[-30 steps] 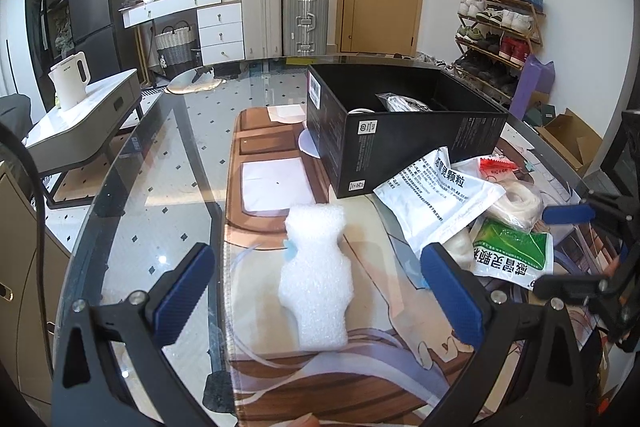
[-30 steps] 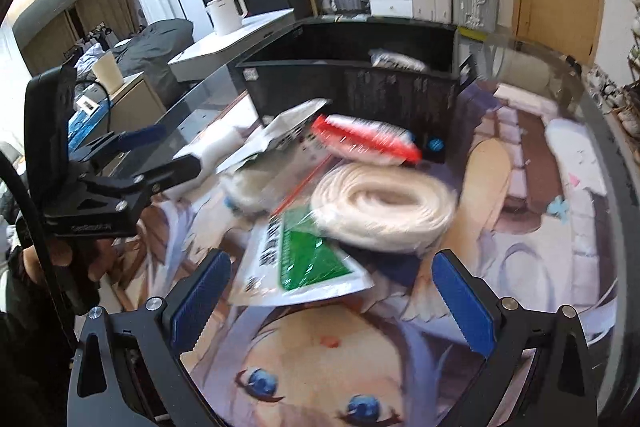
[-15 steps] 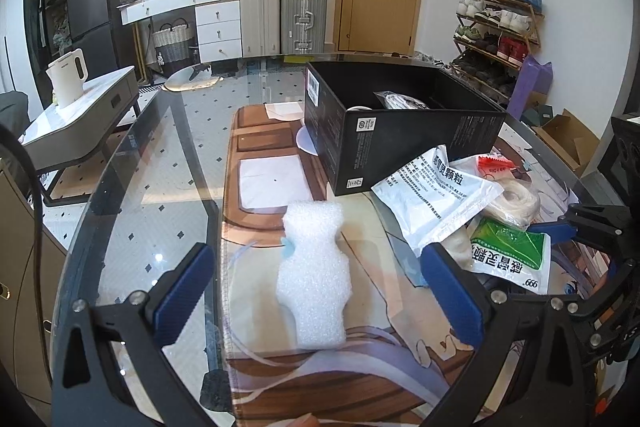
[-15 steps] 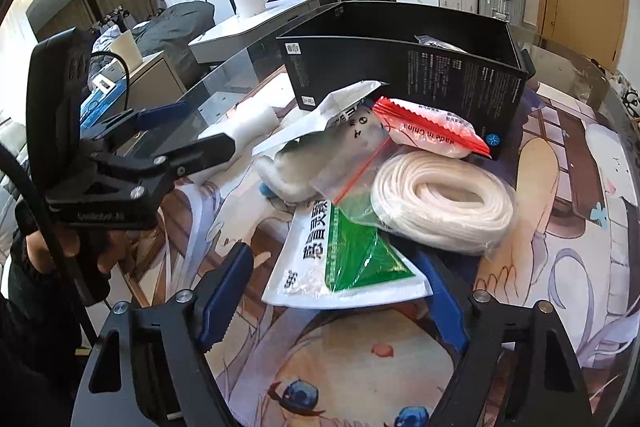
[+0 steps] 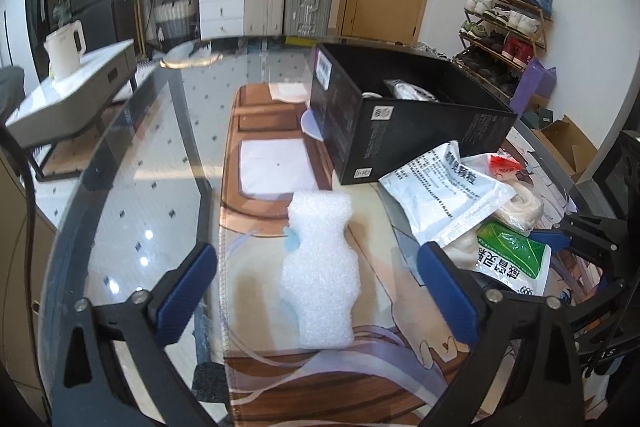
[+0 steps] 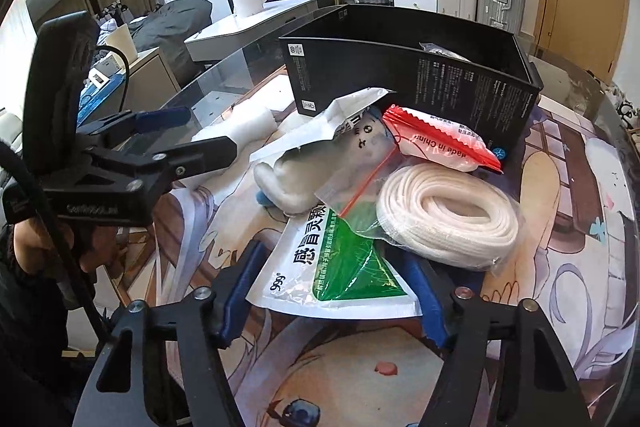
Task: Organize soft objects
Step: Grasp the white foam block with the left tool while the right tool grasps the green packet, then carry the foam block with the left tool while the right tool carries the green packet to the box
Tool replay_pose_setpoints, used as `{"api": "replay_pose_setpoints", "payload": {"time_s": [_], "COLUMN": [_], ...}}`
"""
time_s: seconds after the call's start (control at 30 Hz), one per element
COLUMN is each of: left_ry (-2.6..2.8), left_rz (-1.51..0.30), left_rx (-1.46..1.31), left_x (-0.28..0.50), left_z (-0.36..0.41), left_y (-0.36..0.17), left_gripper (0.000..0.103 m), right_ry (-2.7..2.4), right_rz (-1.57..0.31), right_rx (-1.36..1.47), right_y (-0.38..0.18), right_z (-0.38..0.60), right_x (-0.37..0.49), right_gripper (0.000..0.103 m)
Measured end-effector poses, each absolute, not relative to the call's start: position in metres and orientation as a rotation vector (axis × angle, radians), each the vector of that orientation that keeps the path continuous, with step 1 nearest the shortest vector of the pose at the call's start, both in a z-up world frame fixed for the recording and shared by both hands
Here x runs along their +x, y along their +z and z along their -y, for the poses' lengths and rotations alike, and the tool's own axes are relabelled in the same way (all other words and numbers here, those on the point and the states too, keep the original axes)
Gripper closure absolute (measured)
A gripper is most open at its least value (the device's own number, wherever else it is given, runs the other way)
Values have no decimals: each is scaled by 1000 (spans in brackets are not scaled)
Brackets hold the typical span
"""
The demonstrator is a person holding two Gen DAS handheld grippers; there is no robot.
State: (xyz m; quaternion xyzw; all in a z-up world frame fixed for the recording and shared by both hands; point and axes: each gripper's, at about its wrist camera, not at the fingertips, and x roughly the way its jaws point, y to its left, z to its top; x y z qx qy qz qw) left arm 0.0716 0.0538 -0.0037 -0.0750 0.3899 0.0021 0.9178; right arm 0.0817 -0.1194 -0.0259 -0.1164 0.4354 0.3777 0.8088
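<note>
The glass counter (image 5: 132, 187) carries a printed mat (image 5: 256, 267) with cartoon artwork, and everything to be sorted lies on that mat. The largest thing on it is an open black box (image 6: 420, 83), standing toward the far side, with a bagged item showing inside.

Just in front of the box lies a loose heap of soft goods. A coil of white rope in a clear bag (image 6: 448, 219) rests at the right of the heap. A green-and-white packet (image 6: 336, 267) lies flat nearest the right-hand camera, its far end tucked under the rope bag and a clear zip bag. A white printed pouch (image 5: 444, 191) leans against the box corner, covering the head of a pale plush toy (image 6: 320, 167). A red-and-white packet (image 6: 436, 143) sits against the box wall.

Apart from the heap, to its left, a white foam piece (image 5: 320, 267) lies flat on the mat.

The left tongs (image 5: 316, 291) stand wide on either side of the foam piece, closing slowly, their pads clear of it. The right tongs (image 6: 332, 303) are closing around the near end of the green-and-white packet, which sits between the blue pads (image 6: 240, 287); I cannot tell whether they press on it.
</note>
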Motion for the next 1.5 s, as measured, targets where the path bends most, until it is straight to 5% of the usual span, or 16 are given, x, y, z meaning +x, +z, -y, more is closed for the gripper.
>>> {"api": "replay_pose_setpoints", "payload": {"time_s": [0.33,0.67,1.5], "left_ry": [-44,-47,-66], "left_rz": [-846,-817,-709], "left_rx": [-113,-105,-131], "left_x": [75,61,31], "left_z": [-44,-43,-39], "left_y": [-11,-5,28], "left_gripper": [66,67,67], "right_ry": [812,816,872], "right_rz": [-913,-888,-770], "right_rx": [-248,-272,-231], "right_y": [-29,-30,9], "right_z": [133,141,160], "right_x": [79,67,32], "right_gripper": [40,63,64]}}
